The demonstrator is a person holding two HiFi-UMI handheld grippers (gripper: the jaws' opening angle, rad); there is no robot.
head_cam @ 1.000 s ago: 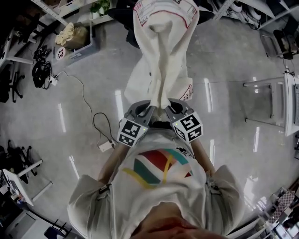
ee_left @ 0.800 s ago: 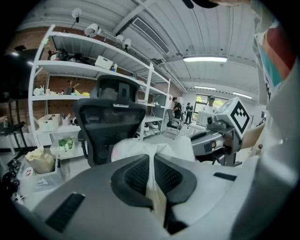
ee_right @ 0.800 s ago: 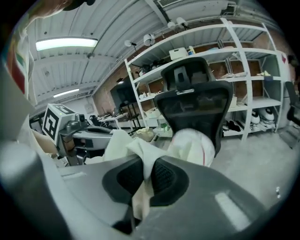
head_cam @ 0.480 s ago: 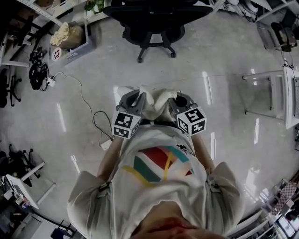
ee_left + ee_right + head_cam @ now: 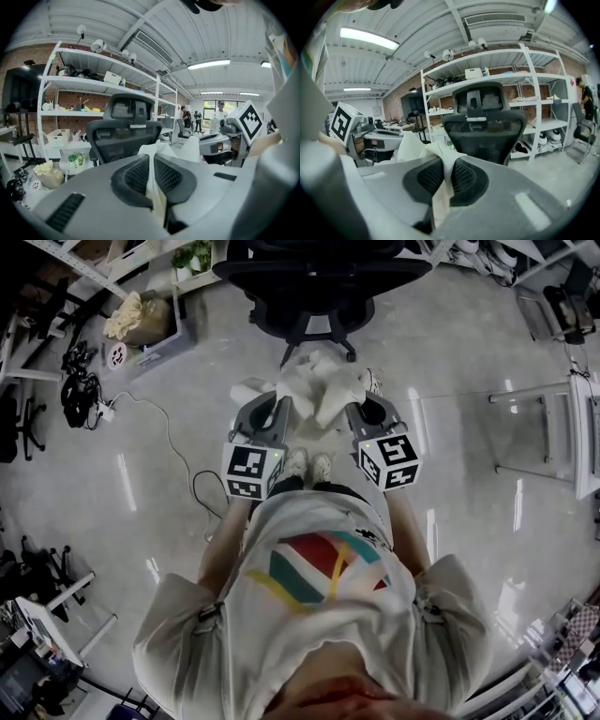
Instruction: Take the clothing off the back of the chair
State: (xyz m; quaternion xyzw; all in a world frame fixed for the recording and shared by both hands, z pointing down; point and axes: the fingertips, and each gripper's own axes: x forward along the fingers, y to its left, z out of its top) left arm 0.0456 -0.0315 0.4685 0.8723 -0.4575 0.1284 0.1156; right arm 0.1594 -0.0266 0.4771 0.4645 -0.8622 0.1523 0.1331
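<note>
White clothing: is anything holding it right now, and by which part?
Yes. The left tool and right tool are each shut on a bunched fold of the white clothing, one at either side, with it off the chair.

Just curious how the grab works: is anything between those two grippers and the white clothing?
Nothing visible. The left gripper and right gripper each have their jaws shut directly on the white clothing, held apart from the black chair beyond.
</note>
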